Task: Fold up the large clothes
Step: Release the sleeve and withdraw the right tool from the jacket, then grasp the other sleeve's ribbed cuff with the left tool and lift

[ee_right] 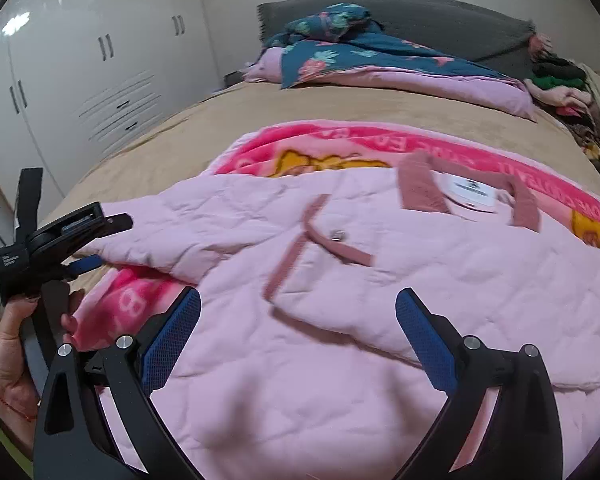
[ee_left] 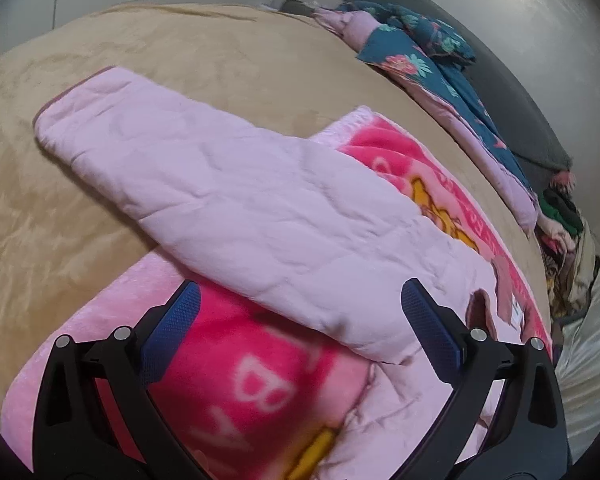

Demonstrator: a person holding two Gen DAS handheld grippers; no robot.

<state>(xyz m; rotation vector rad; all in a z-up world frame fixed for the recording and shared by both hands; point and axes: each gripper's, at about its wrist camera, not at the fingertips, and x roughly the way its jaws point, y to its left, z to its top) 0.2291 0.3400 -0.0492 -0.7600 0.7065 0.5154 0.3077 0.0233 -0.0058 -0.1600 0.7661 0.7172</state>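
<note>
A light pink quilted jacket (ee_right: 340, 320) lies flat on a bright pink cartoon blanket (ee_right: 340, 140) on the bed, front up. Its darker pink collar (ee_right: 420, 188), white label and pocket flap (ee_right: 320, 236) all show. One sleeve (ee_left: 180, 160) stretches out toward the far left. My left gripper (ee_left: 300, 312) hovers open over the base of that sleeve, holding nothing. In the right wrist view a hand holds this left gripper (ee_right: 100, 244) at the sleeve's edge. My right gripper (ee_right: 298, 308) is open above the jacket's body, with only cloth below its blue pads (ee_right: 172, 340).
A beige bed cover (ee_left: 100, 60) spreads around the blanket. A teal floral quilt (ee_right: 340, 52) lies bunched by the grey headboard (ee_right: 440, 16). Several loose clothes (ee_right: 560, 84) are piled at the far right. White wardrobe doors (ee_right: 80, 60) stand on the left.
</note>
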